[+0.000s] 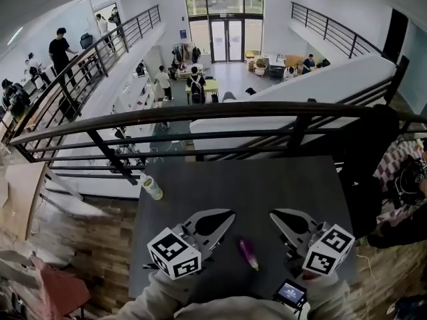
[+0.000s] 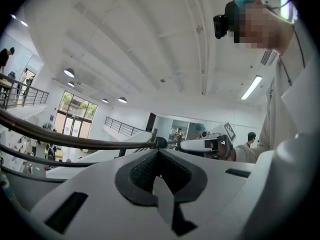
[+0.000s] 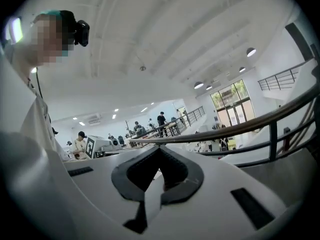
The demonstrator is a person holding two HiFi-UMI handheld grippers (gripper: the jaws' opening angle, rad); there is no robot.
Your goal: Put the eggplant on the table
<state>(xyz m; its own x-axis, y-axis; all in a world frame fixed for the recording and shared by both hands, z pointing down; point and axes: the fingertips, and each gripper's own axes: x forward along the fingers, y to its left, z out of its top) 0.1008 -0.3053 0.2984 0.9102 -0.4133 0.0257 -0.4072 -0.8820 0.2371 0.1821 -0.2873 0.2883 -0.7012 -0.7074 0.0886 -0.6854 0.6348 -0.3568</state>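
A small purple eggplant (image 1: 248,253) lies on the dark table (image 1: 240,185), near its front edge, with nothing touching it. In the head view my left gripper (image 1: 230,213) is to its left and my right gripper (image 1: 273,214) to its right, both raised above the tabletop, pointing away from me. Each is shut with nothing between its jaws. In the left gripper view the left gripper (image 2: 159,151) has its tips together against the ceiling and railing. The right gripper (image 3: 160,148) in its own view looks the same. Neither gripper view shows the eggplant.
A pale bottle (image 1: 151,187) lies at the table's far left corner. A dark railing (image 1: 200,115) runs just behind the table, with a drop to a lower floor beyond. A small lit screen (image 1: 291,292) sits by my right sleeve. Wooden flooring and a red cloth (image 1: 57,289) lie left.
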